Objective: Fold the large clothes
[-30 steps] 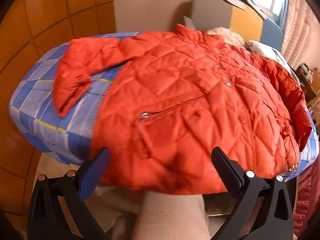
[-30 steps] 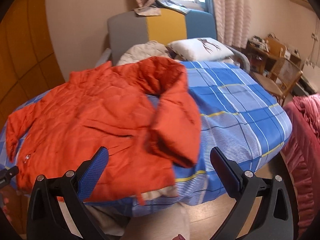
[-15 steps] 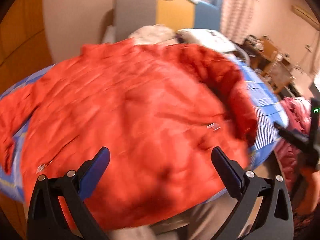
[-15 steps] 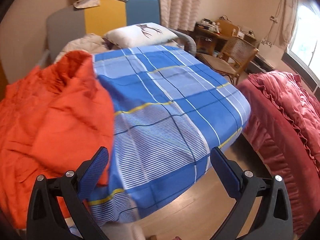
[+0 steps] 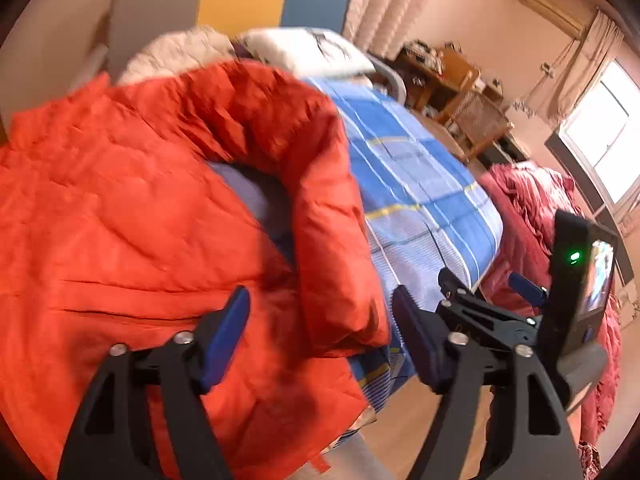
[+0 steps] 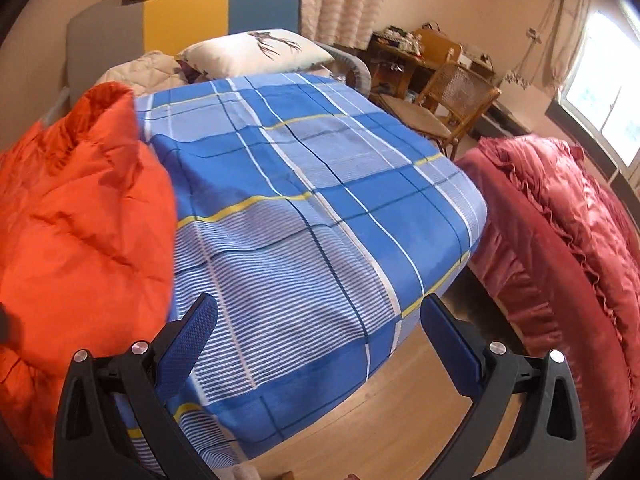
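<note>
An orange quilted jacket (image 5: 120, 220) lies spread on the bed's blue plaid sheet (image 5: 420, 200). Its right sleeve (image 5: 332, 240) runs down towards the near bed edge. My left gripper (image 5: 320, 320) hovers over the sleeve's end, which sits between the closing jaws; the pads do not visibly press on it. In the right wrist view the jacket (image 6: 80, 208) bulks at the left. My right gripper (image 6: 320, 336) stands open over bare sheet (image 6: 320, 200) near the bed's front edge, holding nothing. Its black body with a green light (image 5: 576, 280) shows beside the left gripper.
A white pillow (image 6: 256, 52) and a beige blanket (image 6: 140, 72) lie by the grey, yellow and blue headboard (image 6: 180, 12). A red ruffled quilt (image 6: 560, 240) fills the right. A wicker chair (image 6: 452, 96) and cluttered desk stand behind. Wooden floor (image 6: 380, 420) shows below the bed.
The left view has swung right, from the jacket's front to its right sleeve, and the left jaws have narrowed. The right view has swung right, off the jacket onto bare sheet.
</note>
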The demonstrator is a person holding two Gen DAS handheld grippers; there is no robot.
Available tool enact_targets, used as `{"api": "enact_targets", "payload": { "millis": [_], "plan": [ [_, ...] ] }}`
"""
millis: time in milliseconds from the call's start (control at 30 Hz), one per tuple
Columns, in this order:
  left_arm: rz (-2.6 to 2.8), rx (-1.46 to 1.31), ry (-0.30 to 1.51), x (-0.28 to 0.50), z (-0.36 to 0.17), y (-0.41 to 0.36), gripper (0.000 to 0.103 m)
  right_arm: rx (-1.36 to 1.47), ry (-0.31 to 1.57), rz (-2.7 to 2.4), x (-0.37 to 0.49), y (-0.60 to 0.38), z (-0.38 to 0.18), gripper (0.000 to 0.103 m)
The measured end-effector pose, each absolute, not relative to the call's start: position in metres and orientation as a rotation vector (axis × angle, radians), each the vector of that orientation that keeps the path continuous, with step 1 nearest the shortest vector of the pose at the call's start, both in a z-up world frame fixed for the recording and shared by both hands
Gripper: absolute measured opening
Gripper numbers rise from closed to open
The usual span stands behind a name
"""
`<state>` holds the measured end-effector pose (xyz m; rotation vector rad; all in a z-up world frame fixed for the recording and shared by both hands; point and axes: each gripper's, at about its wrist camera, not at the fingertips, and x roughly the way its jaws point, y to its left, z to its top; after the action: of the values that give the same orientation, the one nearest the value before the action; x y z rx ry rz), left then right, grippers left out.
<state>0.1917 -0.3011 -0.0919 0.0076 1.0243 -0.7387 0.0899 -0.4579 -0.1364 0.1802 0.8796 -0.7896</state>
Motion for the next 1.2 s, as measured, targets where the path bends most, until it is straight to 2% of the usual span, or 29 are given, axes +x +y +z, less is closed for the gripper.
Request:
{"api": "enact_targets", "payload": {
  "millis": [100, 167, 267, 367, 767, 1200],
  "plan": [
    [-0.781, 0.010, 1.071, 0.194, -0.108, -0.313, 0.045, 0.177, 0.889, -0.797, 0.091, -0.459, -0.140, 0.100],
    [-0.803, 0.025, 1.078, 0.193, -0.113, -0.319, 0.022, 0.176, 0.895, -0.792, 0.092, -0.459, -0.142, 0.100],
    [-0.836, 0.038, 1.076, 0.196, -0.108, -0.318, 0.012, 0.184, 0.891, -0.781, 0.093, -0.457, -0.143, 0.100],
    [-0.846, 0.021, 1.075, 0.205, -0.096, -0.305, 0.008, 0.190, 0.890, -0.755, 0.097, -0.453, -0.143, 0.100],
    [-0.668, -0.055, 0.939, 0.277, -0.039, -0.174, 0.007, 0.124, 0.861, -0.648, 0.129, -0.417, -0.134, 0.100],
    [-0.361, -0.185, 0.935, 0.344, -0.076, -0.032, 0.007, 0.046, 0.788, -0.531, 0.185, -0.374, -0.119, 0.100]
  ]
}}
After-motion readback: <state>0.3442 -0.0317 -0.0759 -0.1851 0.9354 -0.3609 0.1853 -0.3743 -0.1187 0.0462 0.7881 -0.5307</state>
